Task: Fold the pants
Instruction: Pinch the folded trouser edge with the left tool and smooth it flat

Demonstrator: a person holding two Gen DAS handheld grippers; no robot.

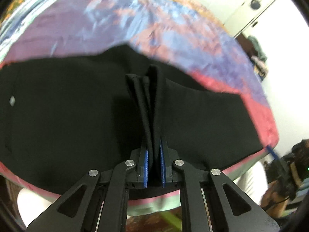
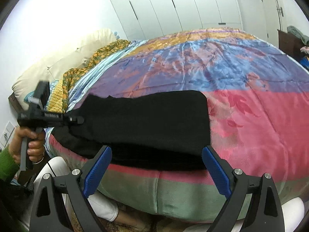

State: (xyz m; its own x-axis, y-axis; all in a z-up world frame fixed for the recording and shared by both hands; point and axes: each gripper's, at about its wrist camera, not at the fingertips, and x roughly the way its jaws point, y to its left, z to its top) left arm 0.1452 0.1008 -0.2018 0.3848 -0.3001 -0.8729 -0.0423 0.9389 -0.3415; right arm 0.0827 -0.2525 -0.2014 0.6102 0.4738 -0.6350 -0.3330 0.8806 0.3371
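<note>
There, a bunched edge of the black fabric pants [image 1: 77, 116] was clamped in the left tool [image 1: 154, 164]; the right tool [image 2: 156, 171] was held apart beside the colourful satin bedspread [image 2: 251, 116], white wardrobe doors [image 2: 164, 5] behind.

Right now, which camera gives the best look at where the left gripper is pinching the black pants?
The left wrist view: the left gripper is shut on a bunched fold of the black pants, seen close between its blue pads. The right wrist view shows that gripper only small, at the pants' far-left edge.
</note>
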